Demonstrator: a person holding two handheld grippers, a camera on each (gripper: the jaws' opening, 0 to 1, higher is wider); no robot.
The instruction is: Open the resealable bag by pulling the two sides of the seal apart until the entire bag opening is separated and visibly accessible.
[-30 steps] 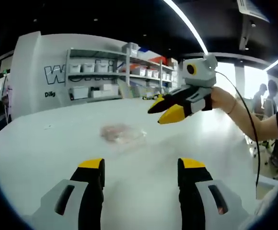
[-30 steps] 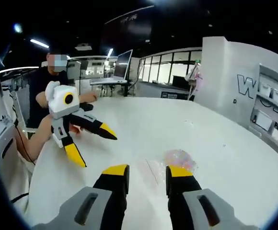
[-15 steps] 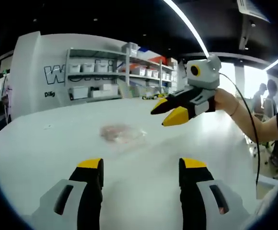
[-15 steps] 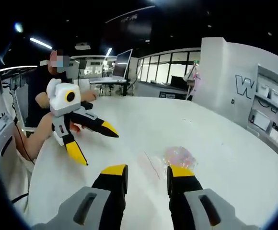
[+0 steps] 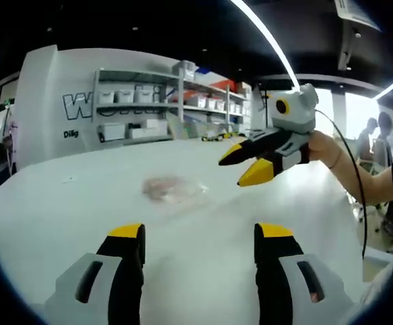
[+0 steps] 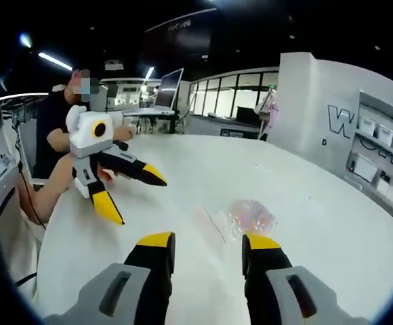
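Note:
A clear resealable bag [image 5: 173, 188] with pinkish contents lies flat on the round white table [image 5: 54, 217]. My left gripper [image 5: 200, 237] stands open over the table on the near side of the bag, not touching it. The right gripper [image 5: 237, 170] hovers above the table to the right of the bag, its yellow-tipped jaws apart. In the right gripper view the bag [image 6: 251, 215] lies just beyond the right jaw of my right gripper [image 6: 209, 242], which is open and holds nothing. The left gripper [image 6: 139, 200] shows at the left, open, above the table [image 6: 332, 217].
Shelves with white bins [image 5: 142, 112] line the wall behind the table. A person's forearm [image 6: 47, 196] reaches in from the table's edge. A monitor [image 6: 173, 88] stands on a desk beyond. People [image 5: 376, 135] stand at the far right.
In the left gripper view the right gripper has drifted a little to the right. The right gripper's jaws have spread slightly wider. The bag has not moved.

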